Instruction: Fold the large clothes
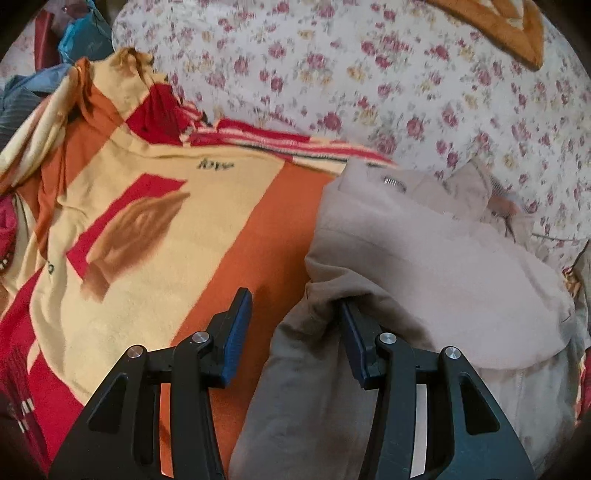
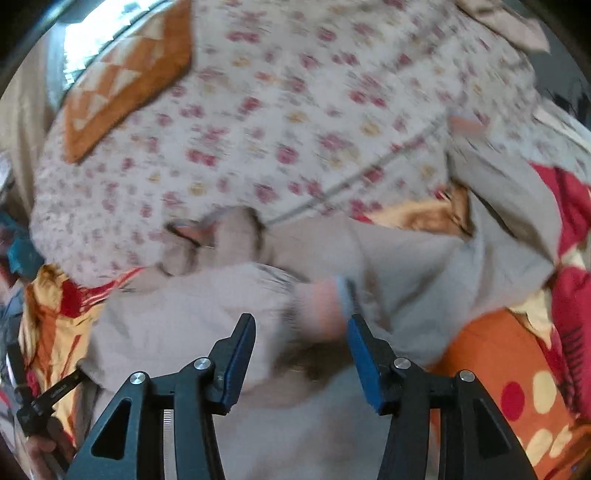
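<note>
A large beige garment (image 1: 424, 266) lies crumpled on an orange, yellow and red blanket (image 1: 155, 229). My left gripper (image 1: 295, 317) stands at the garment's left edge with its jaws apart. A fold of the cloth drapes over its right finger (image 1: 352, 332), while the left finger (image 1: 238, 325) hangs bare above the orange blanket. In the right wrist view the beige garment (image 2: 192, 325) fills the middle, blurred. My right gripper (image 2: 301, 332) hovers over it with its jaws apart, a pinkish bunch of cloth lying between the pads without being pressed. The left gripper (image 2: 48, 398) shows at the lower left.
A floral quilt (image 1: 369, 74) is heaped behind the garment, with an orange patterned cushion (image 1: 509, 33) on it. Blue and grey clothes (image 1: 77, 40) are piled at the far left. A red and orange spotted cloth (image 2: 517, 387) lies at the right. A hand (image 2: 40, 446) grips the left tool.
</note>
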A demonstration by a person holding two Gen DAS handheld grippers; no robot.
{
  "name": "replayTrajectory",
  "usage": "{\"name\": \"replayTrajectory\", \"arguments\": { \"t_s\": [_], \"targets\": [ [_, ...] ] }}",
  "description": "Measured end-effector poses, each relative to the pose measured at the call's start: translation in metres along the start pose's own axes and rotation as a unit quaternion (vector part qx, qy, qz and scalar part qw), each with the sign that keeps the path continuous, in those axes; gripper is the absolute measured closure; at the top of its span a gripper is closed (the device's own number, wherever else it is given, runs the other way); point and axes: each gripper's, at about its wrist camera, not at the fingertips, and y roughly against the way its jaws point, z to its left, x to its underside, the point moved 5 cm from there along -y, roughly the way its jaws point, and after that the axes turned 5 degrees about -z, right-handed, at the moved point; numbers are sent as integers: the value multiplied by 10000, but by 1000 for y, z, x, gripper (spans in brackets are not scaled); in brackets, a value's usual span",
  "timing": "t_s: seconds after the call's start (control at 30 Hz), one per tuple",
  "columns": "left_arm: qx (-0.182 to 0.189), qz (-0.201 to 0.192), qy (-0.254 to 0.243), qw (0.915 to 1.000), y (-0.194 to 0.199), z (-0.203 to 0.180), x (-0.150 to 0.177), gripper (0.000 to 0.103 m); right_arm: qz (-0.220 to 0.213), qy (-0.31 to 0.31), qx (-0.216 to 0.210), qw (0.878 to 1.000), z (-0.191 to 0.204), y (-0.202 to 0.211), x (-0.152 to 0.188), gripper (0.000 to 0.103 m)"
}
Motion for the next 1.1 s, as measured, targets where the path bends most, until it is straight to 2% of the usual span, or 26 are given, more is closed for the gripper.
{"name": "replayTrajectory", "arguments": {
  "t_s": [0.07,0.17,0.27,0.33,0.53,0.67,0.77,0.9,1.03,1.1],
  "targets": [
    [-50,-123,-52,9999,4,-2,-3,57,119,266,-201,9994,21,-9,2,53],
    [-172,-230,-211,9994,5,-5,-6,57,394,712,-225,9964,42,-31,13,53],
    [-156,-348,-297,9988,11,-6,-10,57,787,937,-17,9925,46,-60,24,53],
    [-108,-484,-313,9983,19,-5,-14,57,868,829,40,9928,40,-66,26,53],
    [80,-681,-334,9971,36,-8,-19,57,945,811,79,9922,24,-64,34,56],
    [-60,-671,-640,9957,41,-10,-15,57,1045,956,74,9899,23,-60,40,56],
    [-196,-629,-649,9957,41,-5,-12,57,1060,942,59,9899,24,-56,40,56],
    [-389,-820,-526,9945,53,10,-12,57,1067,882,50,9904,23,-47,40,56],
    [14,-835,-57,9965,57,21,-16,57,948,825,32,9921,26,-31,37,55],
    [209,-809,50,9965,56,18,-17,53,777,802,-25,9937,29,-20,32,55]
  ]
}}
